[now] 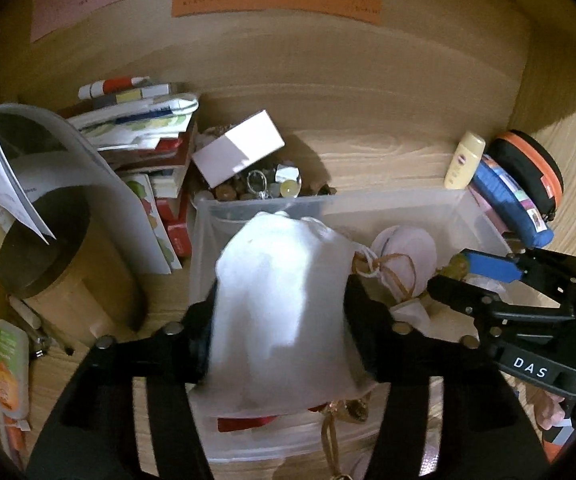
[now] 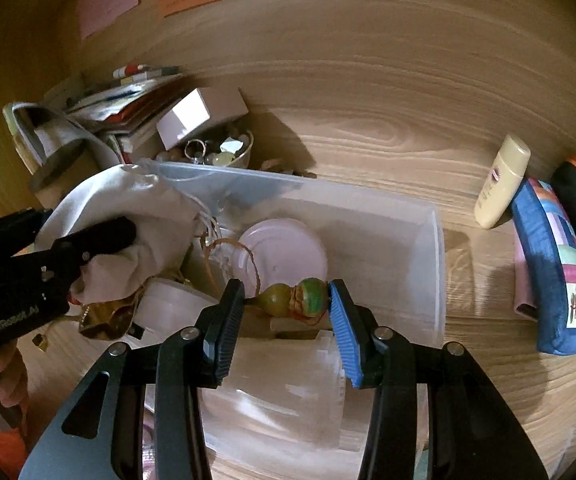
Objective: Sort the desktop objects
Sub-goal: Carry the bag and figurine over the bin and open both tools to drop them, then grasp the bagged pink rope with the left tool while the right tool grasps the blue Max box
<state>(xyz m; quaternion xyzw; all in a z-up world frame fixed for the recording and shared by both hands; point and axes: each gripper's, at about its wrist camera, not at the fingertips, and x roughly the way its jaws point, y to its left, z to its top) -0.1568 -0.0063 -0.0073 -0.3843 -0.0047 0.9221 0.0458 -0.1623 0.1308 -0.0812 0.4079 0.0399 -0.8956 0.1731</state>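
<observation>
Across a wooden bench backed by a wood wall, and over a clear plastic bin: two hand-held grippers angled steeply downward, side by side.

Shown by the left wrist view alone: a dark-lidded wooden canister in full and an orange-and-green tube lying flat at the bench's left edge. Shown more fully by the right wrist view: a blue pencil case and a cream bottle just right of the bin, plus a pink round lid on the bin floor and a gold pouch at its near left corner.

Left gripper over the bin's left half, a blurred white drawstring pouch filling the gap between its jaws; cannot tell whether the pads press on the cloth. Fingers of the holding hand curled behind it at the right view's left edge.

Right gripper low over the bin's middle, jaws pinching a small green-and-brown gourd end to end, black pad at the narrow tip, blue pad on the round base, above the bin floor.
</observation>
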